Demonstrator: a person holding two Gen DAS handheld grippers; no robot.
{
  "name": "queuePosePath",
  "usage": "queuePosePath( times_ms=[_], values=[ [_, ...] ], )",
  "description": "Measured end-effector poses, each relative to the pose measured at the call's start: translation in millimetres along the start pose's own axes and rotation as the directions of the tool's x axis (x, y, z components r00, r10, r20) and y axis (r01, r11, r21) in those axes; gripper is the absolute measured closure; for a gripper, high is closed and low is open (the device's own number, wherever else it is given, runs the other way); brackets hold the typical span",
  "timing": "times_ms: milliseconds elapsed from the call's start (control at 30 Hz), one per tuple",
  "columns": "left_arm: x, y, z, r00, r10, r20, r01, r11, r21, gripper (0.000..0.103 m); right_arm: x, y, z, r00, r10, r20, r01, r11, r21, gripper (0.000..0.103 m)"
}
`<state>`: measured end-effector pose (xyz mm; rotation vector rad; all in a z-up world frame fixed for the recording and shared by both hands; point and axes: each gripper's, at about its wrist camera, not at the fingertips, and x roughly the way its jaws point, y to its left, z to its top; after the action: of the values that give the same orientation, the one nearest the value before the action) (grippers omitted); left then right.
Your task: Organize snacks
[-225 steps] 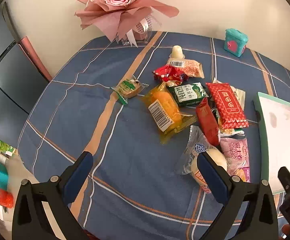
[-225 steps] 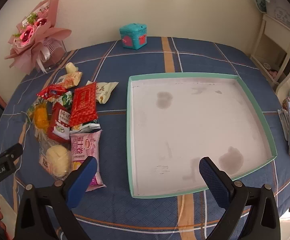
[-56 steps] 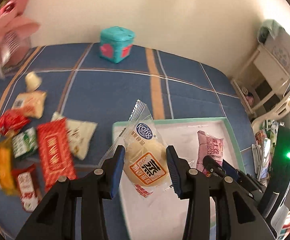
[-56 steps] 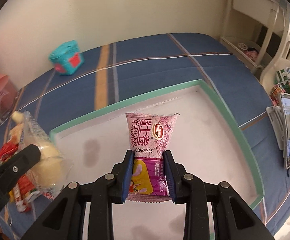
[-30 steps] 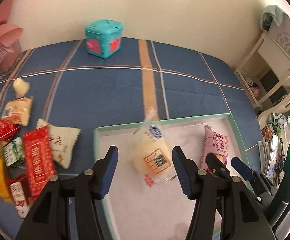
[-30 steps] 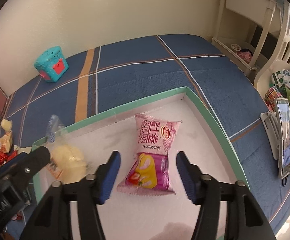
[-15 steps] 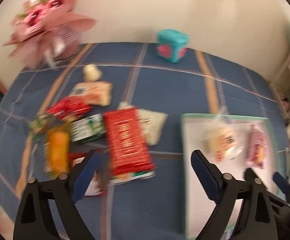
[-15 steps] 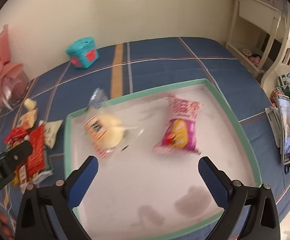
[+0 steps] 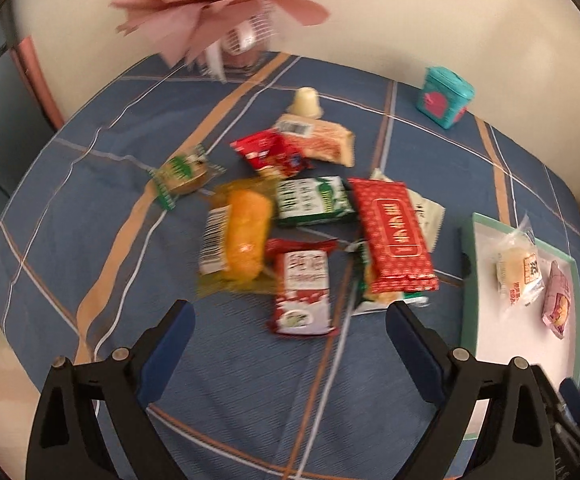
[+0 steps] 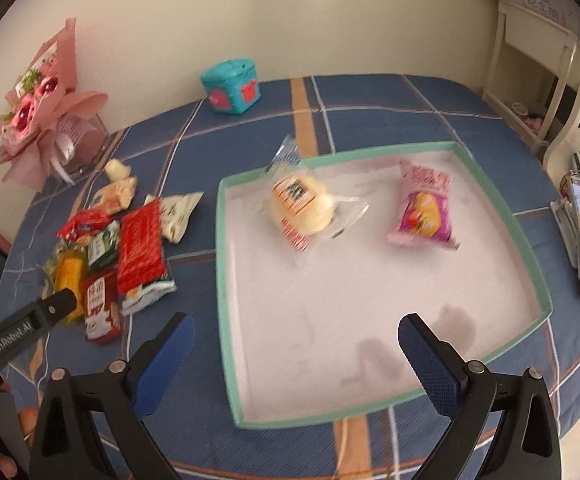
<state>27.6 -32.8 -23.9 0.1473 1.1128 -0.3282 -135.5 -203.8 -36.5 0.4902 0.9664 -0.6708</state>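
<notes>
We noted two snacks lying inside the green-rimmed tray (image 10: 221, 240): a pale round bun in clear crinkled wrap (image 10: 310, 208) toward its far left corner, and a glossy pink packet (image 10: 424, 210) to the right of it, the two apart. The rest sat in a loose pile left of the tray on the blue plaid cloth (image 9: 89, 200): a flat red packet (image 9: 392, 232) nearest the tray, a green-and-white one (image 9: 314, 200), an orange cake in yellow film (image 9: 241, 236), a red-and-white sachet (image 9: 302, 284). The left gripper (image 9: 290, 352) hovered over the pile, angled down, jaws spread wide and holding nothing. The right gripper (image 10: 298, 358) hung over the tray's near edge, jaws likewise wide apart and empty. A teal box (image 10: 231, 86) and a pink paper bouquet (image 10: 45, 116) stood beyond the tray by the wall.
</notes>
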Motion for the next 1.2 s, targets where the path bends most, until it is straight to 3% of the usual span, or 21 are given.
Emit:
queuePosePath(
  times_ms=[433,733,1200],
  values=[
    [17,53,5,0.998,-0.021,-0.063,0.009,0.984,-0.18,0.007,12,57,-11,0.992,0.117,-0.046,-0.121,0.987,-0.102,0.0],
    [35,61,21,0.994,-0.037,-0.106,0.016,0.981,-0.192,0.007,35,84,7,0.985,0.17,-0.044,-0.174,0.978,-0.118,0.0],
    [72,51,48,0.991,-0.029,-0.133,0.011,0.991,-0.136,0.009,68,124,39,0.989,0.145,-0.027,-0.147,0.957,-0.25,0.003]
  ],
)
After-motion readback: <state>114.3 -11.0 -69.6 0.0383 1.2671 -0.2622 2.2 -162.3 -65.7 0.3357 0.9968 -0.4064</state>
